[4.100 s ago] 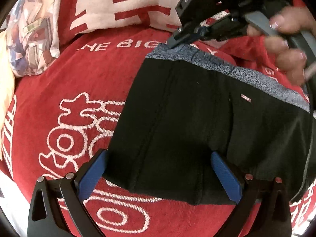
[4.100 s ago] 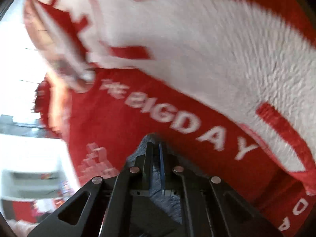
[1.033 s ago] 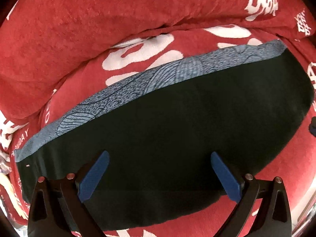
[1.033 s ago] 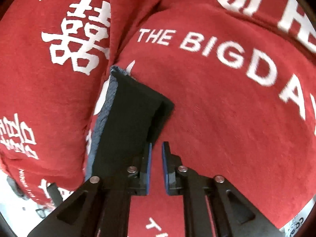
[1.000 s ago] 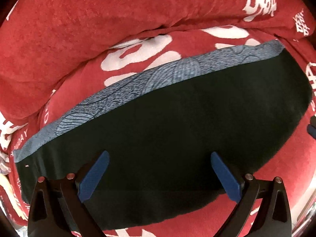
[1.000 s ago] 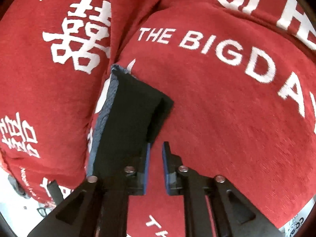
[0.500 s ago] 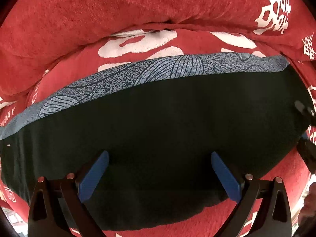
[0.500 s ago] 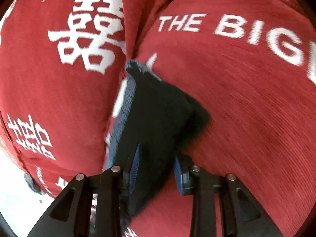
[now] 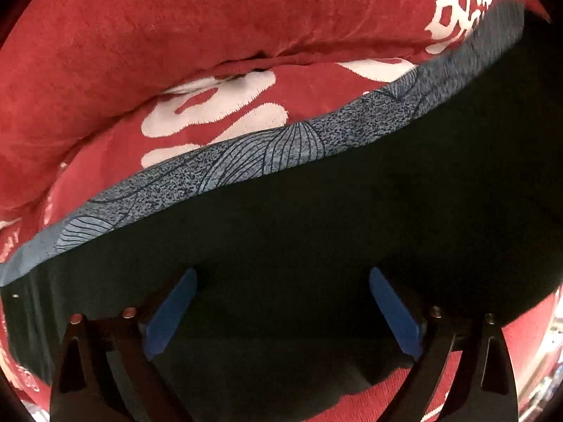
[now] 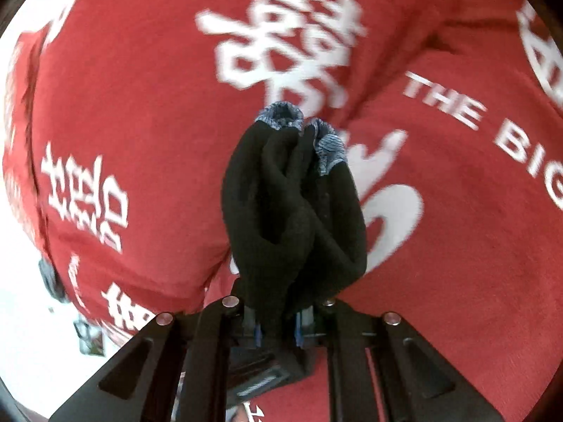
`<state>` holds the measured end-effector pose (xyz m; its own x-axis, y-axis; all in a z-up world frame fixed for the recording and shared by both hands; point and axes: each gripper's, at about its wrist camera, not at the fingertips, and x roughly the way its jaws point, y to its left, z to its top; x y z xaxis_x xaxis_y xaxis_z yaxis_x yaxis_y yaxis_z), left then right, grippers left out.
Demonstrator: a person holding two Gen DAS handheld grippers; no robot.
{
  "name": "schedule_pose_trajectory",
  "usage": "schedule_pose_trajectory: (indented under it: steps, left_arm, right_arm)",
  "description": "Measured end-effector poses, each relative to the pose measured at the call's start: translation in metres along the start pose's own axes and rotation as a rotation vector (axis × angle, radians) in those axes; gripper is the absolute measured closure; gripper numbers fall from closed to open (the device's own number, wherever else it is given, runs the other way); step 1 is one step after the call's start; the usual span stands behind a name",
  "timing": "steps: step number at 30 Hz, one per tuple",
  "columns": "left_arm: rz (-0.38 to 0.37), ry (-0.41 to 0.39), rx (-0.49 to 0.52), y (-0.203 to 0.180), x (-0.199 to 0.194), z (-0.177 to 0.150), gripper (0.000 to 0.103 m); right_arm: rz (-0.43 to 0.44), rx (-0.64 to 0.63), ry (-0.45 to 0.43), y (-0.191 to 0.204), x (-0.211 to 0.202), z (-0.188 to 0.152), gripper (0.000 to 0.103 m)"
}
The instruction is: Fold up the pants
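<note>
The black pants with a grey-blue patterned waistband lie folded on a red blanket. My left gripper is open, its blue pads spread wide just over the black fabric near its front edge. In the right wrist view, my right gripper is shut on a bunched end of the pants, which rises between the fingers with the waistband tips at the top. The right end of the pants looks lifted in the left wrist view.
The red blanket with white characters and the words "THE BIG" covers the surface. A raised red fold or cushion runs behind the pants. A bright floor area shows past the blanket's left edge.
My right gripper closed on the end of the pants and lifted it, bunching the fabric. The left gripper stayed open and moved closer over the pants, whose right end has risen.
</note>
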<state>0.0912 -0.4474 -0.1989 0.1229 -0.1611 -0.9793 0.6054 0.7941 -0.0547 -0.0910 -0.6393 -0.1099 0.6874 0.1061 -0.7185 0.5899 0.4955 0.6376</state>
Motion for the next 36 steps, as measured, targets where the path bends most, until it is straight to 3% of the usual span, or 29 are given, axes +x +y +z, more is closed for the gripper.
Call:
schedule_pose_trajectory:
  steps: [3,8,13,17,21,22,24,26,28,30,32,36]
  left_arm:
    - [-0.044,0.025,0.014,0.013,-0.007,0.002,0.004]
    - [-0.068,-0.062,-0.051,0.066,-0.043,-0.01,0.004]
    - [0.034,-0.079,-0.154,0.148,-0.07,-0.038,0.004]
    - [0.127,-0.078,-0.248,0.221,-0.088,-0.067,0.004]
    - [0.177,-0.05,-0.309,0.277,-0.088,-0.083,0.004]
    - [0.179,-0.049,-0.315,0.284,-0.084,-0.085,0.004]
    - [0.162,-0.046,-0.327,0.302,-0.083,-0.094,0.004]
    - [0.117,-0.034,-0.323,0.306,-0.078,-0.096,0.004]
    - [0.057,-0.018,-0.295,0.301,-0.08,-0.097,0.004]
    - [0.001,-0.021,-0.26,0.287,-0.089,-0.094,0.004]
    - [-0.078,-0.024,-0.23,0.27,-0.092,-0.089,0.004]
    - [-0.209,0.028,-0.216,0.24,-0.081,-0.08,0.004]
  right_arm:
    - [-0.002,-0.078,0.008,0.031,0.002,-0.006,0.089]
    - [-0.051,-0.239,0.052,0.087,0.011,-0.024,0.089]
    - [-0.141,-0.477,0.132,0.15,0.05,-0.073,0.088]
    - [-0.231,-0.609,0.233,0.18,0.111,-0.132,0.085]
    - [-0.405,-0.781,0.363,0.188,0.185,-0.205,0.063]
    - [-0.492,-0.863,0.414,0.19,0.206,-0.23,0.061]
    - [-0.602,-1.021,0.412,0.203,0.217,-0.261,0.057]
    - [-0.578,-1.095,0.398,0.22,0.206,-0.276,0.049]
    - [-0.485,-1.073,0.417,0.232,0.187,-0.278,0.046]
    - [-0.363,-0.931,0.446,0.229,0.164,-0.261,0.046]
    - [-0.285,-0.706,0.457,0.209,0.15,-0.232,0.046]
    - [-0.177,-0.177,0.473,0.133,0.137,-0.183,0.046]
